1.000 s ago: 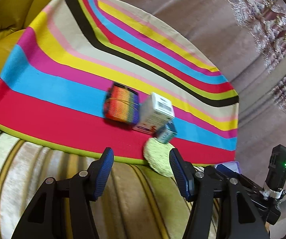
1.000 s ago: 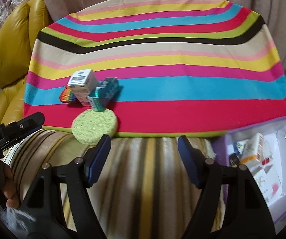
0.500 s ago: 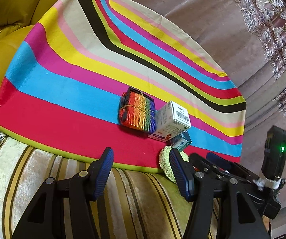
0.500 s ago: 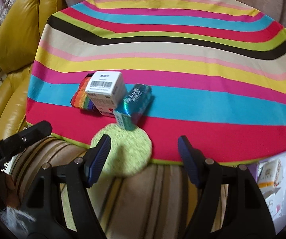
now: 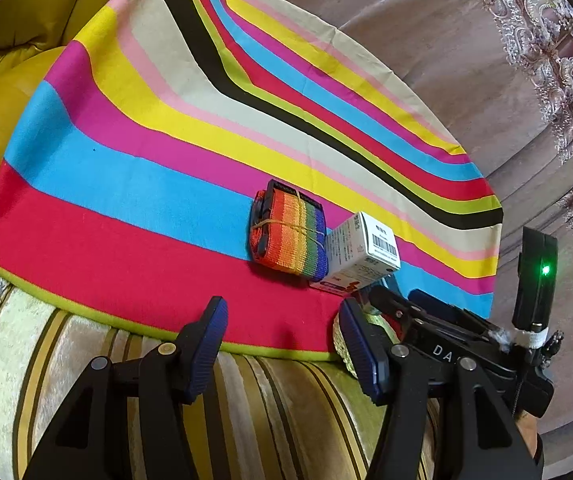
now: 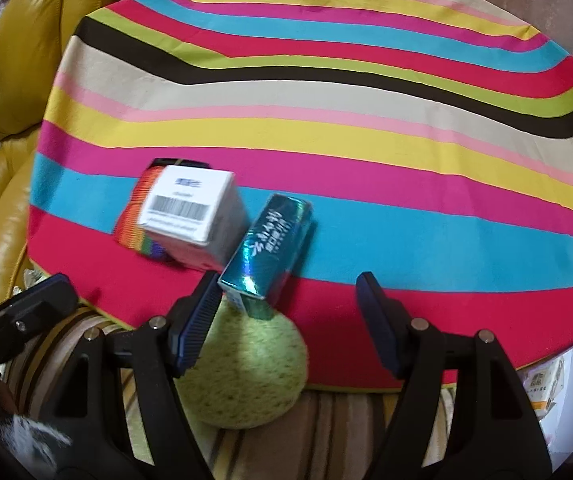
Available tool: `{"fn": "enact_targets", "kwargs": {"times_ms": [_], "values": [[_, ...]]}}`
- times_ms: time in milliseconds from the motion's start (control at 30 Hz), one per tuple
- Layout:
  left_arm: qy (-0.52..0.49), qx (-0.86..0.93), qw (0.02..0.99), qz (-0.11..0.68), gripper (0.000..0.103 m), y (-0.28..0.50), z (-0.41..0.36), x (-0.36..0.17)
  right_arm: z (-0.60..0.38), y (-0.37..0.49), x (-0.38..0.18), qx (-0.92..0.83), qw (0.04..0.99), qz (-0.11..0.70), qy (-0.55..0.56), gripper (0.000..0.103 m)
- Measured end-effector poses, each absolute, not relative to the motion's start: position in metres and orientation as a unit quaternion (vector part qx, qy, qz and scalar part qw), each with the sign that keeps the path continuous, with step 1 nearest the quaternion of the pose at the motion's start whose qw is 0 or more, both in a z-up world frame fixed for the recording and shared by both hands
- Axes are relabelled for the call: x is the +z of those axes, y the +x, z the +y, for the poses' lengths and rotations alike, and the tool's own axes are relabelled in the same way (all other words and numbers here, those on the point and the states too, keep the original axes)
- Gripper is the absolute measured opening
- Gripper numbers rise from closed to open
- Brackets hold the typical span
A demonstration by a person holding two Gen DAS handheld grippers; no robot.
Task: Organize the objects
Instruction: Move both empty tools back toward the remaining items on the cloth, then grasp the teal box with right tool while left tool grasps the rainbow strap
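Left wrist view: left gripper (image 5: 282,344) fingers apart, nothing between them, hovering over the striped cushion (image 5: 134,352) at the near edge of the striped cloth (image 5: 126,200). Rainbow strap bundle (image 5: 288,234) on the red and blue bands, touching the white box (image 5: 360,252). Right gripper's (image 6: 286,320) body crossing in at lower right, hiding most of the green sponge (image 5: 344,340). Risk: the two tools close together here; collision likely if both close in on the cluster.

Right wrist view: right gripper fingers apart, empty. Sponge straddling the cloth's near edge, partly between the fingers. Teal box (image 6: 270,240) with its near end resting on the sponge, leaning against the white box; hidden in the left view. Risk: lifting the sponge would tip or roll the teal box; left finger (image 6: 196,316) just beside that box, could knock it. White tray (image 6: 566,392) with small packets at far right, seen only here.
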State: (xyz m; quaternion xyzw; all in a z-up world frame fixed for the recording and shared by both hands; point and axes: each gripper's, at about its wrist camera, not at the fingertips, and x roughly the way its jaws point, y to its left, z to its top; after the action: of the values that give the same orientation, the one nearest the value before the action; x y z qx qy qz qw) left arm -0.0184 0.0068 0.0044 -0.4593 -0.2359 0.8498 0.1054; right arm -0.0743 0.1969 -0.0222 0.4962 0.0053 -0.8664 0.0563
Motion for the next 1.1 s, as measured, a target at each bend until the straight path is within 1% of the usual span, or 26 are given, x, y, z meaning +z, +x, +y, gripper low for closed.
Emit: {"fn": "enact_targets", "kwargs": {"times_ms": [167, 300, 533, 600, 767, 1000, 1100], "values": [[-0.464, 0.852, 0.103, -0.219, 0.059, -0.034, 0.01, 0.001, 0.211, -0.082, -0.029, -0.862, 0.044, -0.011, 0.505, 0.073], [-0.466, 0.856, 0.097, -0.202, 0.059, -0.05, 0.014, 0.0, 0.213, -0.087, -0.029, -0.865, 0.039, -0.006, 0.501, 0.072], [-0.485, 0.855, 0.094, -0.158, 0.059, -0.073, 0.032, -0.004, 0.212, -0.1, -0.036, -0.863, 0.038, -0.01, 0.504, 0.059], [-0.489, 0.855, 0.094, -0.146, 0.065, -0.079, 0.036, -0.005, 0.214, -0.101, -0.037, -0.862, 0.041, -0.012, 0.504, 0.059], [-0.499, 0.854, 0.09, -0.113, 0.068, -0.09, 0.048, -0.009, 0.218, -0.103, -0.042, -0.858, 0.051, -0.018, 0.51, 0.058], [-0.511, 0.853, 0.073, -0.078, 0.068, -0.101, 0.061, -0.015, 0.22, -0.106, -0.047, -0.857, 0.047, -0.015, 0.513, 0.058], [-0.511, 0.854, 0.067, -0.068, 0.064, -0.103, 0.065, -0.018, 0.219, -0.105, -0.048, -0.86, 0.04, -0.005, 0.509, 0.056]]}}
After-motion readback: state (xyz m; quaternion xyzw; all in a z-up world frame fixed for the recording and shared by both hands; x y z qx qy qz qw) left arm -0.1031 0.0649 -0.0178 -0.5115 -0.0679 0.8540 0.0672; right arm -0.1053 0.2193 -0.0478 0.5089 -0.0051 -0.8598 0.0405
